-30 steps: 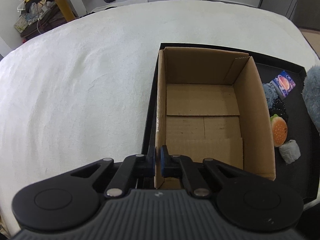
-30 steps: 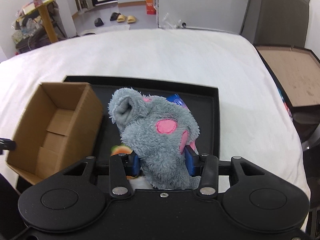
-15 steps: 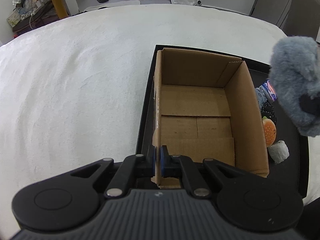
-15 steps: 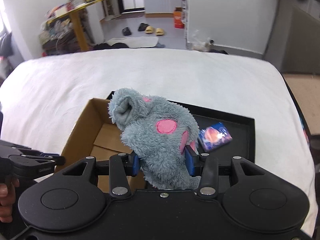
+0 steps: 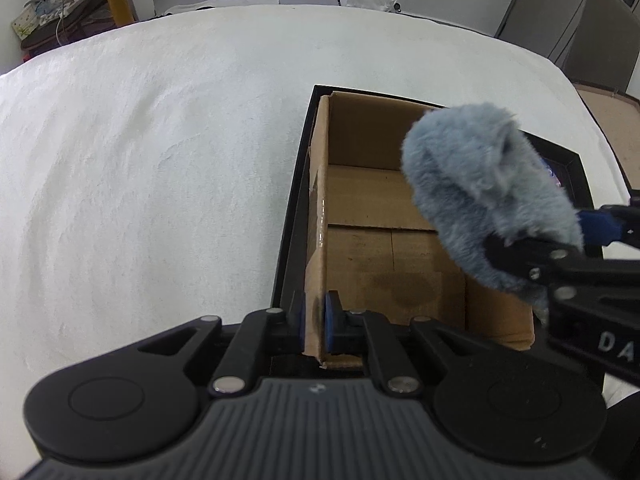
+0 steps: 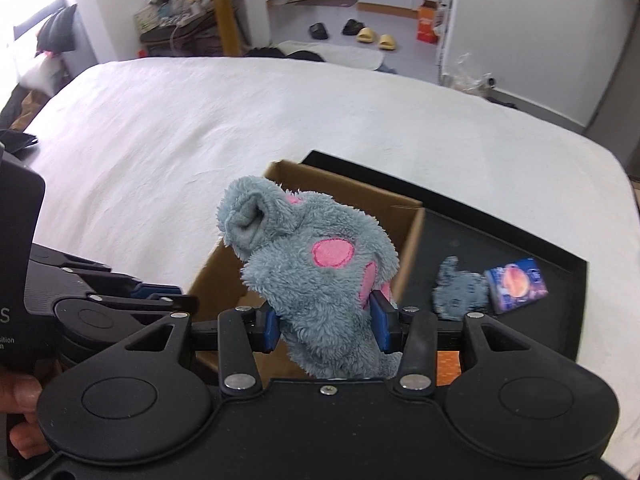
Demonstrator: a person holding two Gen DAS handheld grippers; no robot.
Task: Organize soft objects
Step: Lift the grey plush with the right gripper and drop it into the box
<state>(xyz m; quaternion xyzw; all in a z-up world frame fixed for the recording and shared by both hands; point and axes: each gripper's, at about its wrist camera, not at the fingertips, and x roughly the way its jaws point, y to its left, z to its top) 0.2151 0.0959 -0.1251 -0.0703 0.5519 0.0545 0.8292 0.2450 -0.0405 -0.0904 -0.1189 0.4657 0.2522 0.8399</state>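
Observation:
A grey plush toy [image 6: 316, 256] with pink patches is clamped between the blue pads of my right gripper [image 6: 326, 320], which is shut on it. In the left wrist view the plush toy [image 5: 480, 184] hangs over the right half of the open cardboard box [image 5: 380, 136], held from the right by the right gripper [image 5: 560, 240]. My left gripper [image 5: 316, 320] pinches the near left wall of the box, its jaws just starting to open while the pads still touch the cardboard. The box [image 6: 352, 188] stands on a black tray [image 5: 292, 208].
On the black tray [image 6: 480, 216], right of the box, lie a small grey plush piece [image 6: 460, 288], a blue printed packet [image 6: 516, 284] and an orange item [image 6: 448, 364], partly hidden. White bedding [image 5: 160, 160] surrounds the tray. A person's hand [image 6: 20, 396] holds the left gripper [image 6: 160, 292].
The right gripper carried the plush toy leftward from above the tray to over the box. The left gripper stayed on the box wall, tilting slightly.

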